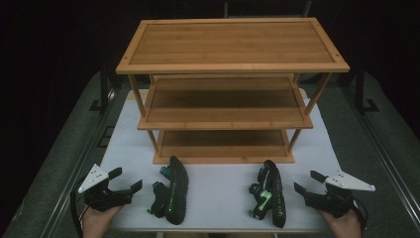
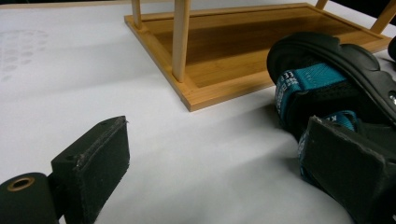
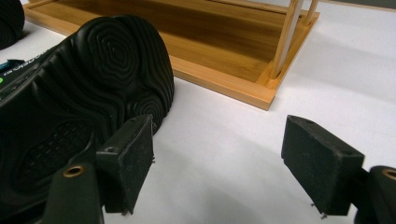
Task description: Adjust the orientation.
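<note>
- The work looks to be at its very start: two black sandals lie on their sides on the white surface [image 1: 223,198], in front of the three-tier bamboo rack [image 1: 225,89], and nothing sits on any of its shelves yet.
- The left sandal [image 1: 173,191] (teal straps) lies just in front of the rack's bottom shelf, left of centre; the right sandal [image 1: 270,193] (green accents) lies right of centre, well apart from it.
- The left claw [image 1: 126,181] rests near the surface's front left corner, jaws spread wide and empty, just beside the left sandal but apart from it.
- The right claw [image 1: 307,182] mirrors it at the front right, also wide and holding nothing; in the right gripper view the sandal's sole [image 3: 84,93] sits just off its left jaw.
- Next move, as I judge it: each claw must slide inward so its jaws straddle the nearer sandal's edge, close firmly, then lift it toward a shelf.
- Hard to tell: whether the right jaw of the left claw touches the teal strap [image 2: 303,79] in the left gripper view; the sandals' uppers are dark and details blur.
</note>
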`<state>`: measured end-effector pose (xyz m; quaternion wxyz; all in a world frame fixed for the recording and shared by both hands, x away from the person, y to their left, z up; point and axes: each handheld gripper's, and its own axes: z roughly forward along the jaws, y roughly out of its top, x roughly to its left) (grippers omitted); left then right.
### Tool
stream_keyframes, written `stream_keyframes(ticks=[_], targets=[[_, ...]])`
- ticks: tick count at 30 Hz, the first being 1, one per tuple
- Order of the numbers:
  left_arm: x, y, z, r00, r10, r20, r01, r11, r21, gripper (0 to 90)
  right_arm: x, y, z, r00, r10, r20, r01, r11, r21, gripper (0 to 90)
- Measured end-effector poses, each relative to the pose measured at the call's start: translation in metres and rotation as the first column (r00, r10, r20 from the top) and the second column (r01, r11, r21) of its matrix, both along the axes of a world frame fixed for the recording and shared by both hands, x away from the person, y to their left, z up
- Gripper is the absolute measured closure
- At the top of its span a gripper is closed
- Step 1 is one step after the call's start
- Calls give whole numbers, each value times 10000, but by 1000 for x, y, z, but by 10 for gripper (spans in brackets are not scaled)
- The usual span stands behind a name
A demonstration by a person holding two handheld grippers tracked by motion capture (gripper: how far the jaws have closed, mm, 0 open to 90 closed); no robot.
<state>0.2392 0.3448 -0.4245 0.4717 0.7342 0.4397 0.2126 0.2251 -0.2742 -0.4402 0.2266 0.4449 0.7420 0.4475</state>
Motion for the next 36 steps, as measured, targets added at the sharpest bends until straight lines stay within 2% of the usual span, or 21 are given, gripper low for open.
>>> stream_keyframes(ticks=[8,19,24,26,32,36], targets=[[-3,3,2,9999,-38,97,38,10000,-27,70,0,2,1,10000,59,15,-59,10000,-45,244],[-6,5,-2,9997,-231,-41,231,9997,-2,70,-1,3,3,9999,-35,96,35,10000,-47,244],[-6,0,-4,9987,-437,-257,442,9988,199,71,-1,2,3,9999,-13,132,14,10000,-18,244],[-7,-5,-6,9980,-502,-387,518,9978,411,71,-2,1,3,9999,-27,147,27,10000,-21,244],[-8,-16,-9,9940,-927,-585,973,9920,805,72,-3,2,4,9998,-3,215,3,10000,-16,244],[-6,-22,-13,9892,-1165,-887,1260,9859,1103,80,-2,4,4,9998,59,206,-58,10000,-48,244]])
